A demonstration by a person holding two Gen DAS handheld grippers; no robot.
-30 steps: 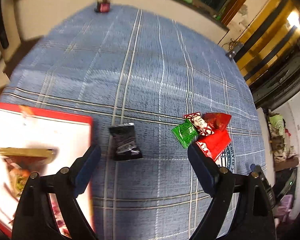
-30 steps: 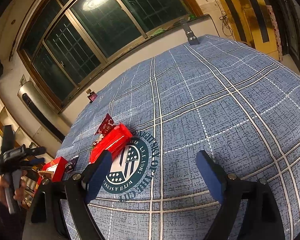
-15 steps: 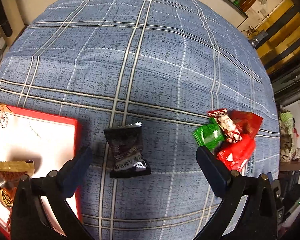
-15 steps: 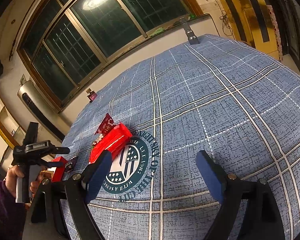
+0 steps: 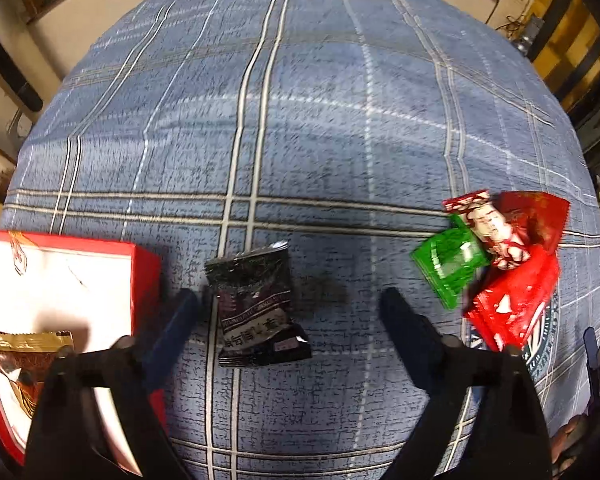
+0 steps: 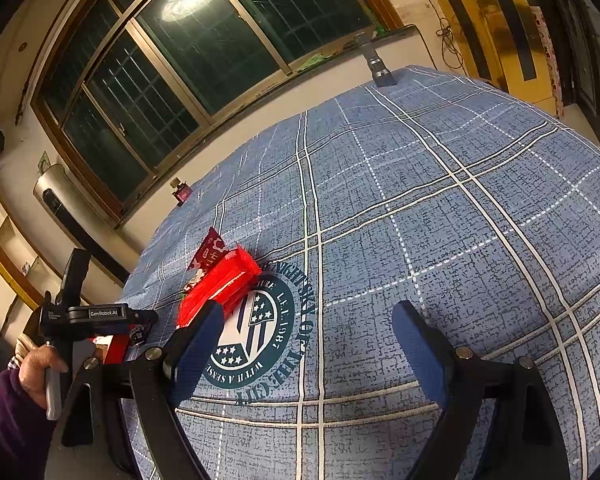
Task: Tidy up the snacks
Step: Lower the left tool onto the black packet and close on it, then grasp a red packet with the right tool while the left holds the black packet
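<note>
My left gripper [image 5: 288, 308], jaws closing, straddled the black packet [image 5: 258, 306], lying lengthwise nearer its left finger; right gripper [image 6: 308, 340] open, empty.

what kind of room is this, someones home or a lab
Most likely a lived-in home, not a lab. A checked blue tablecloth covers the table, a barred window with a wooden frame sits behind it, and an air conditioner is mounted on the wall beside it.
</note>
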